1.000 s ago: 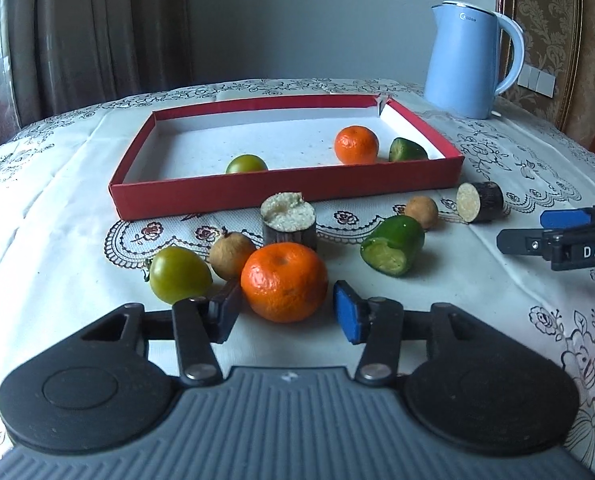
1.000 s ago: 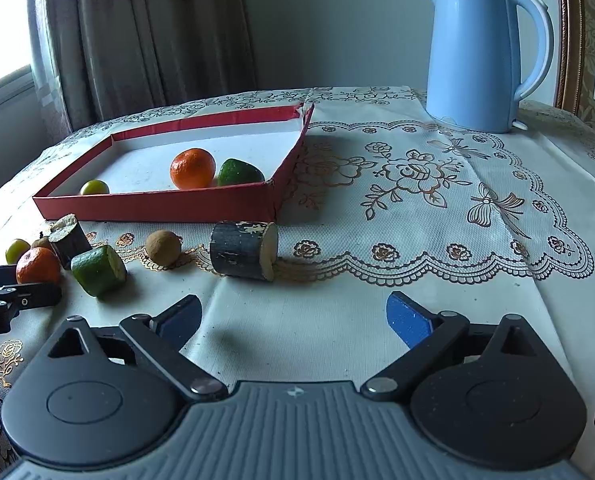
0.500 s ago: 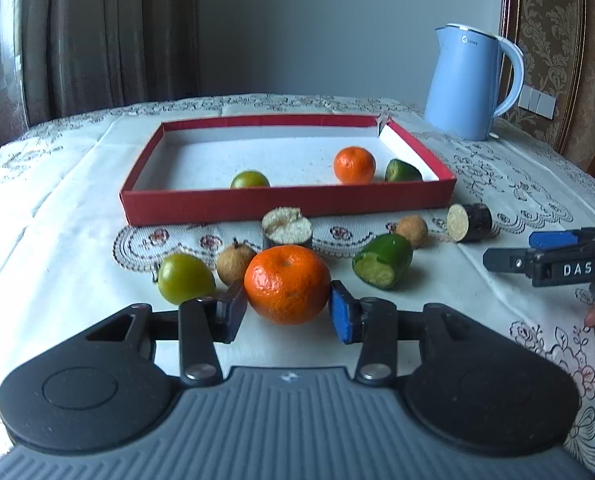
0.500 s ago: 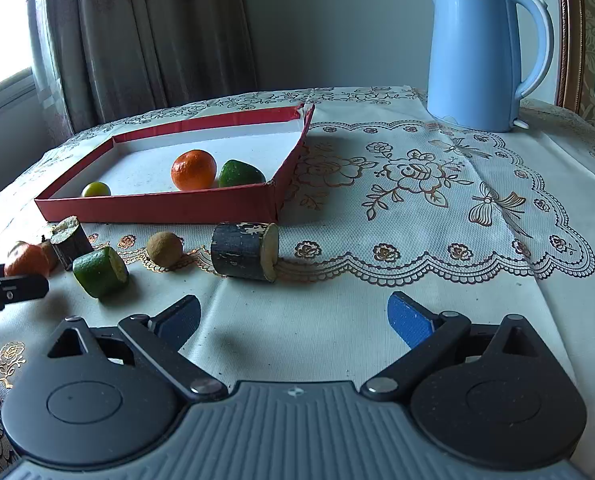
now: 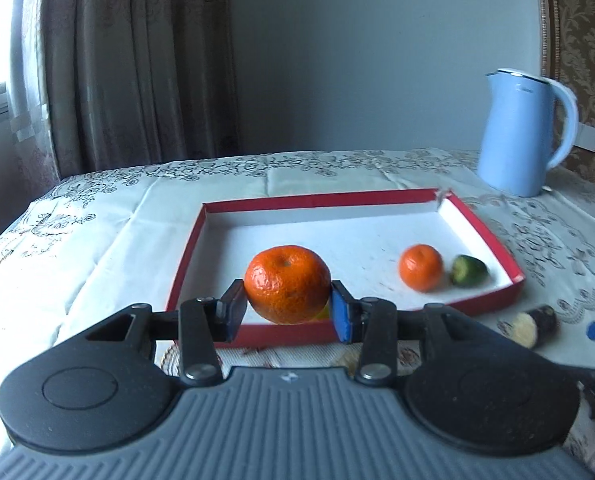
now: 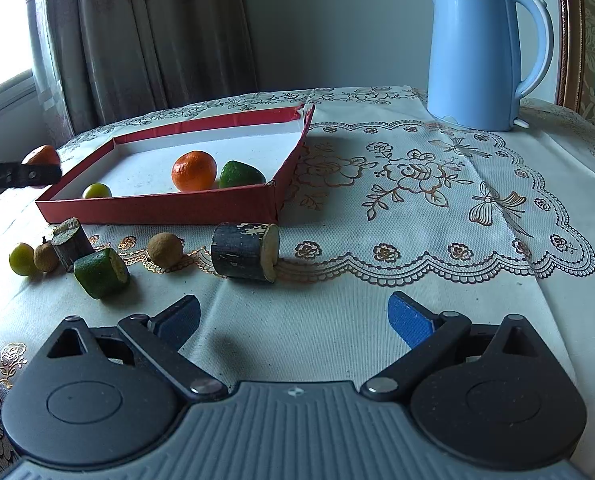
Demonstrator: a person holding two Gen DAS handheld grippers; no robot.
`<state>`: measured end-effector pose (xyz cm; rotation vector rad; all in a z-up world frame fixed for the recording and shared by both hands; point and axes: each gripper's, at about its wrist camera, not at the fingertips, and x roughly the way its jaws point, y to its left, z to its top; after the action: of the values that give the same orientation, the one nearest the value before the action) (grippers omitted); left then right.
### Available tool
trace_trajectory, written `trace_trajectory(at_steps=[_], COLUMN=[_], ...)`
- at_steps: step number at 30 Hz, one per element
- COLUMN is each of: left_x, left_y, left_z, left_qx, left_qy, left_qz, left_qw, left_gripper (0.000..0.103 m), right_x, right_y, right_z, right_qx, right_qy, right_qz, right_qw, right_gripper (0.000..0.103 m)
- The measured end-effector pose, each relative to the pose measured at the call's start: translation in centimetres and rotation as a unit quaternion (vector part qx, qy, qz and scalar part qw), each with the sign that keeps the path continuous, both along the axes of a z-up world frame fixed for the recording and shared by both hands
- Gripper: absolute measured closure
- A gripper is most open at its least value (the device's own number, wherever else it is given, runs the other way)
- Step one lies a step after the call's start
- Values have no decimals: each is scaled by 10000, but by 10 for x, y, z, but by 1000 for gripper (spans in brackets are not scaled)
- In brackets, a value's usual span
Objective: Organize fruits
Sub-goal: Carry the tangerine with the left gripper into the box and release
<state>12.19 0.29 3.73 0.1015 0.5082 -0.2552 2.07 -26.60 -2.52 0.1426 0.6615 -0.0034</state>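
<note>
Gripping a large orange tangerine (image 5: 287,284) between its two blue pads, the left gripper (image 5: 287,307) holds the fruit clear of the cloth, just in front of the near wall of the red tray (image 5: 482,224); the right wrist view shows the same held fruit at far left, beside the tray's left corner. Right gripper (image 6: 293,316): fingers spread wide, nothing between them, low over the lace tablecloth (image 6: 417,208) in front of the loose pieces. Tray contents, per right wrist view: one smaller tangerine (image 6: 194,171), one green fruit piece (image 6: 240,174) touching it on the right, one small yellow-green round fruit (image 6: 97,191) near the front-left corner. Items on the cloth outside the tray, front side, left to right in the right wrist view: small yellow-green fruit (image 6: 21,259); brown round fruit (image 6: 46,256) just beside it; dark-skinned cut stub (image 6: 71,238) standing upright; green cut piece (image 6: 101,273) lying on its side with pale cut face to the right; second brown round fruit (image 6: 165,249); dark cylinder piece (image 6: 246,252) lying on its side, pale cut end facing right, near the tray's front-right corner. Blue electric kettle (image 6: 483,50) stands on the table well behind and to the right of the tray. Brown curtain (image 6: 145,36) hangs behind the table at left.
</note>
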Motion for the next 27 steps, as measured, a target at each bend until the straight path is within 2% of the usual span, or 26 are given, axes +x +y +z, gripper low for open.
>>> trace_trajectory(at_steps=[4, 14, 27], left_x=[26, 64, 86], left_y=[-3, 2, 0], left_z=[-7, -17, -35], left_qx=[37, 199, 336], left_qy=[153, 351, 595], left_qz=[319, 881, 971], left_qw=[9994, 9953, 9929], left_gripper=[62, 62, 62], right_x=[0, 0, 1], right_y=[-1, 0, 0], right_z=[0, 0, 0], right_qx=[16, 19, 14], right_qy=[-4, -6, -6], right_qz=[10, 9, 8], right_qw=[10000, 10000, 10000], right_gripper=[2, 1, 0])
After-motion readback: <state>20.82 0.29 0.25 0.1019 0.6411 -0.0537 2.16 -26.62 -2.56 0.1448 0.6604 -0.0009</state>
